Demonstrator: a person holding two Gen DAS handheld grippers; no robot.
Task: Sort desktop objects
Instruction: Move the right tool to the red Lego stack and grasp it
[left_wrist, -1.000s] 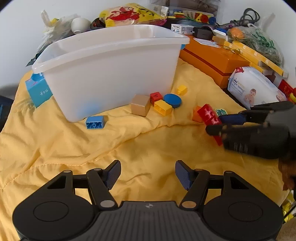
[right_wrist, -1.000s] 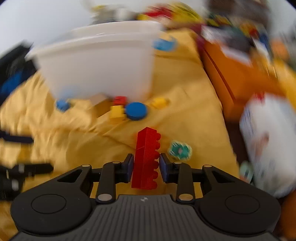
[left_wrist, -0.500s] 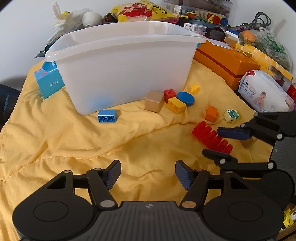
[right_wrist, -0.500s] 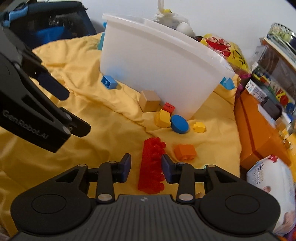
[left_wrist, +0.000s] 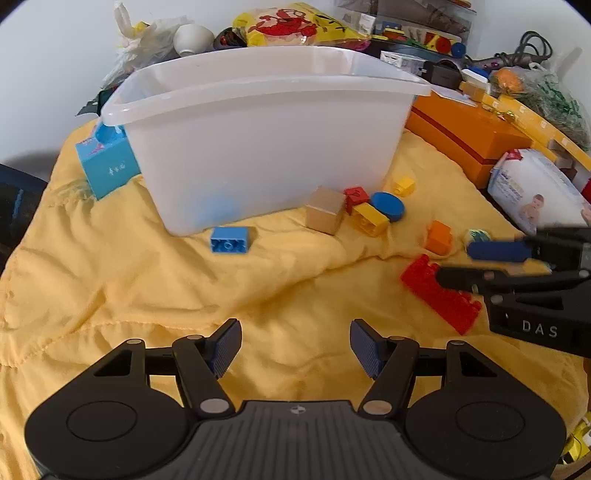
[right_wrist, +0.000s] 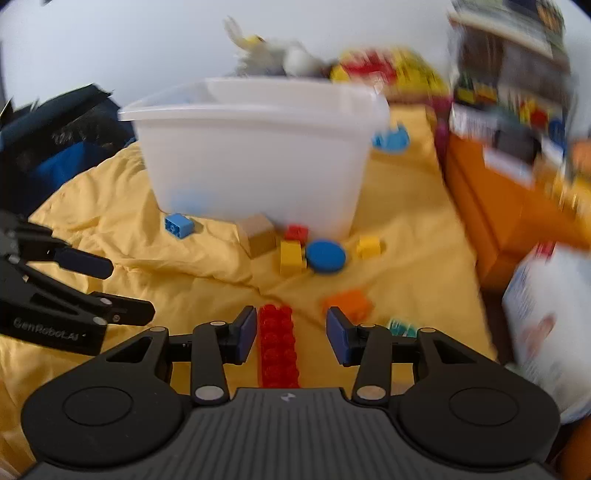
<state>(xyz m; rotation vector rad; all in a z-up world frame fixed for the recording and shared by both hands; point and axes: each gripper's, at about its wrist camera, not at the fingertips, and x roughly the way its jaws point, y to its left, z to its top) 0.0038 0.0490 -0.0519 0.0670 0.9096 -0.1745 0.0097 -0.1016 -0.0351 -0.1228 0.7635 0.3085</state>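
Right gripper (right_wrist: 291, 330): jaws just opened, apart | long red studded plastic brick (right_wrist: 277, 345) lay between pads, seemingly untouched | left gripper (left_wrist: 295, 349): wide, empty

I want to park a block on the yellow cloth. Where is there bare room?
Bare cloth lies between the left gripper and the blue brick, and leftward. It is crowded from the tan cube to the red brick.
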